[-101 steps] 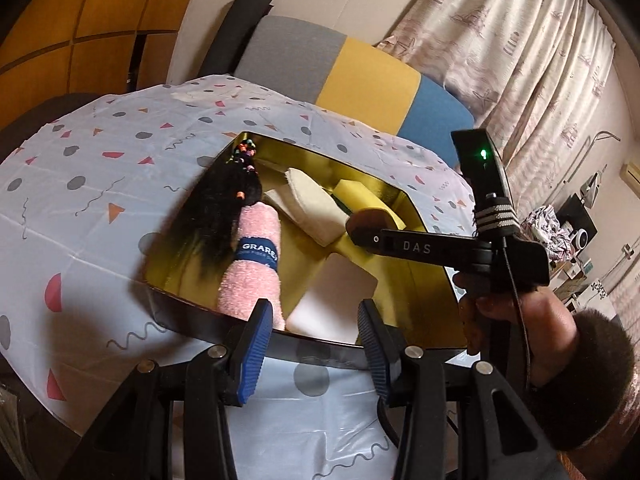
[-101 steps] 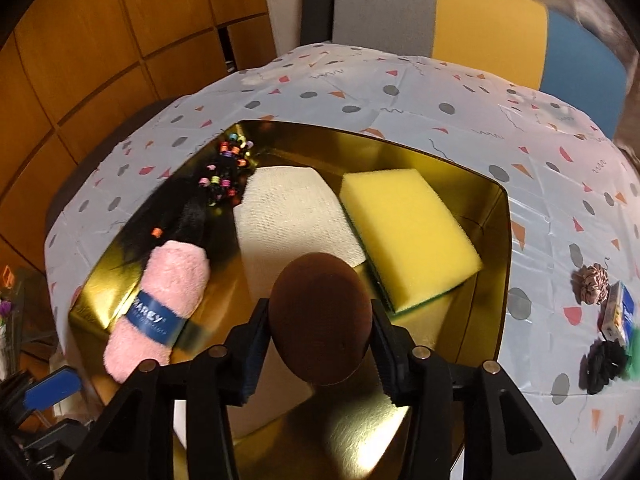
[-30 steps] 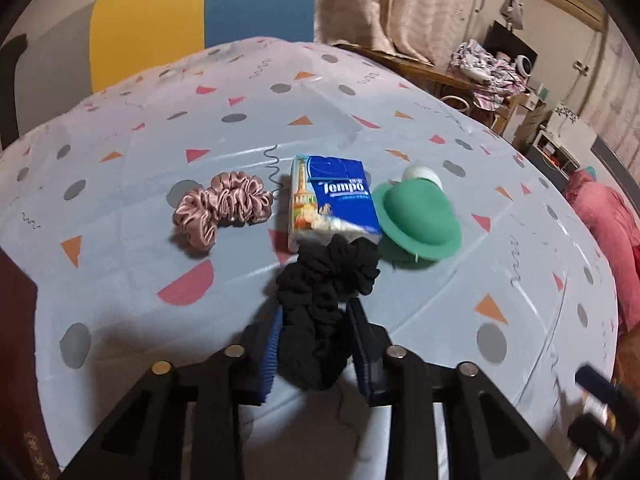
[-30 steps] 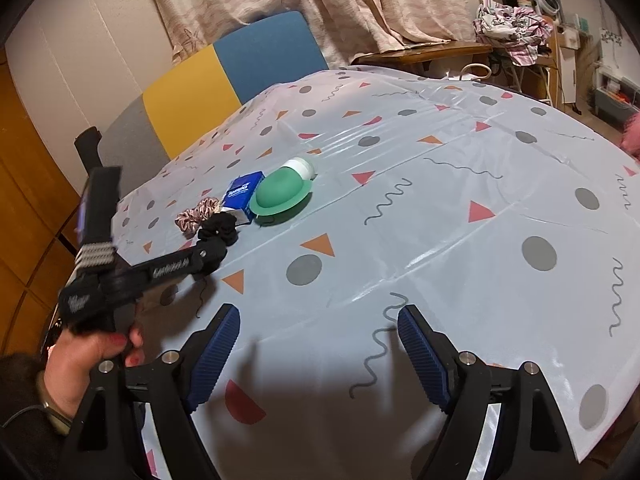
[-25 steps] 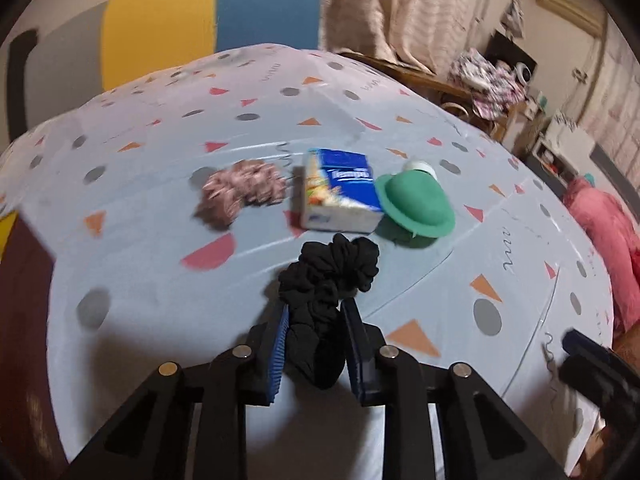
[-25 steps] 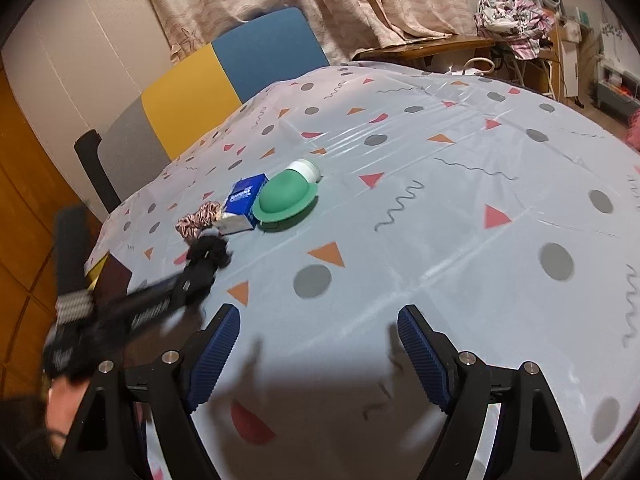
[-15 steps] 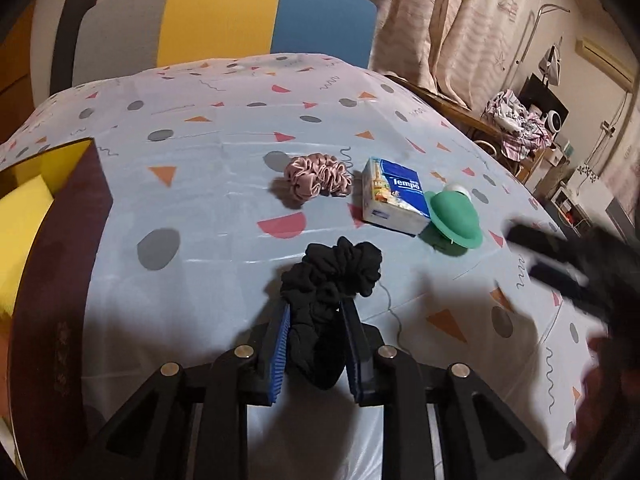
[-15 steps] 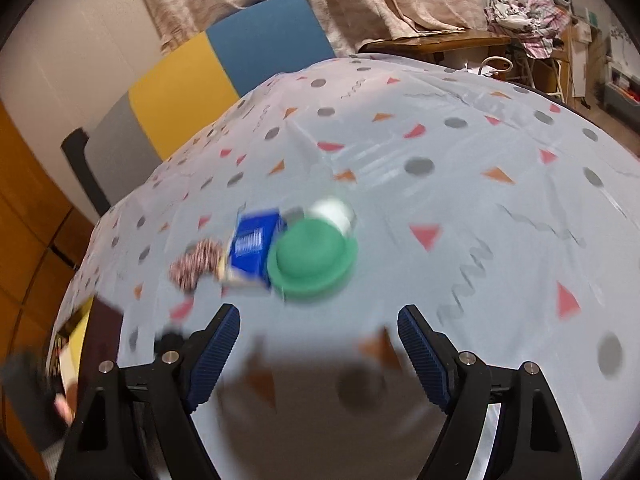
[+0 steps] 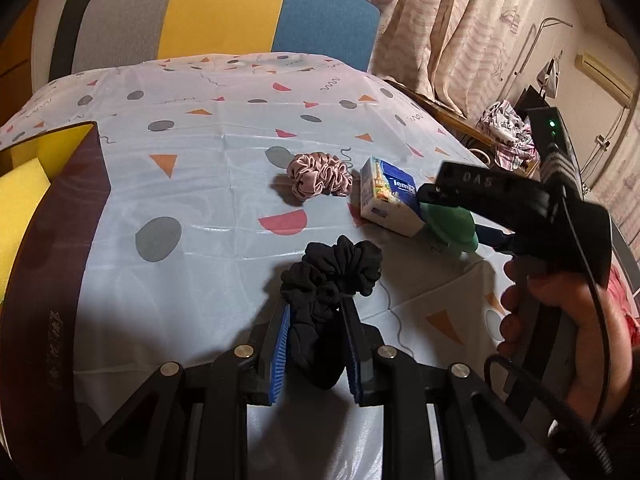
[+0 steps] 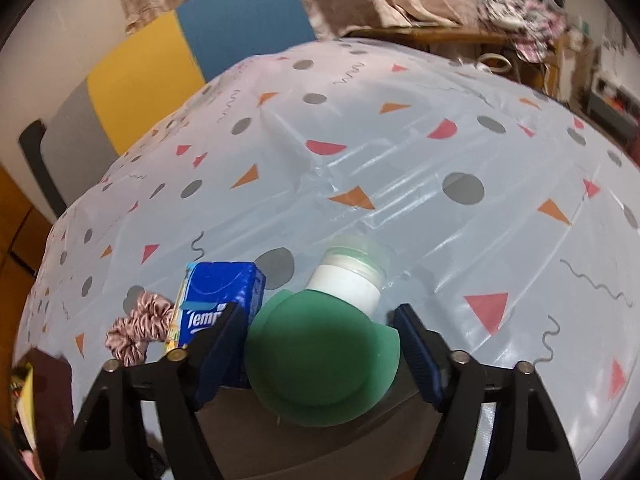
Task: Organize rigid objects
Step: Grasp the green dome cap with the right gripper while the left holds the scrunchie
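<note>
My left gripper [image 9: 316, 316] is shut on a black scrunchie [image 9: 332, 272] and holds it above the patterned tablecloth. My right gripper [image 10: 320, 320] is open, its blue pads on either side of a green round-topped item [image 10: 322, 364] with a white base [image 10: 348, 280]; the pads do not press it. In the left wrist view the right gripper [image 9: 448, 200] reaches over the same green item [image 9: 452, 224]. A blue Tempo tissue pack [image 9: 390, 200] [image 10: 218, 300] lies beside it, and a pink scrunchie [image 9: 320, 174] [image 10: 136, 326] lies to its left.
A gold tray [image 9: 52, 240] with a yellow sponge [image 9: 18, 208] stands at the left edge of the table. A chair with grey, yellow and blue panels [image 9: 224, 20] stands behind the table. Curtains and room clutter lie to the right.
The left gripper has lifted the black scrunchie and swung left toward the tray. The right gripper has come down from open tablecloth and now straddles the green item.
</note>
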The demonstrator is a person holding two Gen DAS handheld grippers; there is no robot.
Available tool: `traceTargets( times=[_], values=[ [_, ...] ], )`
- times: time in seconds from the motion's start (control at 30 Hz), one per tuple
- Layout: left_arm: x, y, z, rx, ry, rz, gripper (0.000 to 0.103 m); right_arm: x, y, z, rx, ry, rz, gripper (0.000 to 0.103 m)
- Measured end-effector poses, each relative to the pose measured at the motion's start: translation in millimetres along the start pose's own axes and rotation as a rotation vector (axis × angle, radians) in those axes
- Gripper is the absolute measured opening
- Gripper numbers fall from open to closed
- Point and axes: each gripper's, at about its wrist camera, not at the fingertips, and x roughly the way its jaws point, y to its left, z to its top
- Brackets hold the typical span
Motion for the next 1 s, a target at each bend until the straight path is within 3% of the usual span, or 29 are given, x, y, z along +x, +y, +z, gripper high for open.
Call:
traceTargets(
  times=[0.03,0.2,0.5,0.63,0.8,1.0],
  values=[
    [0.2,0.0,0.0,0.0,0.0,0.0,0.024,-0.9,-0.6,-1.5,-0.019,0.0,0.001,0.061],
    [0.8,1.4,-0.1,-0.01,0.002,-0.01,0.023,-11.7,-5.6,-16.0,-0.084,0.001,0.036,0.059],
    [1.7,1.5,-0.2,-0.008,0.006,-0.009,0.024,-60.9,-22.3,-68.3,-0.012,-0.022,0.158,0.055],
    [2.8,3.9,0.3,-0.02,0.014,-0.022,0.025,-72.9,-17.7,-95.0,-0.033,-0.049,0.147,0.055],
    [4.0,6.2,2.6,-0.037,0.026,-0.037,0.025,-73.7,-16.8,-101.4,-0.04,-0.071,0.129,0.055],
    [-5.3,-3.5,4.7,0.006,0.046,-0.009,0.014,-72.9,-15.4,-103.2,-0.059,-0.085,0.112,0.055]
  ],
)
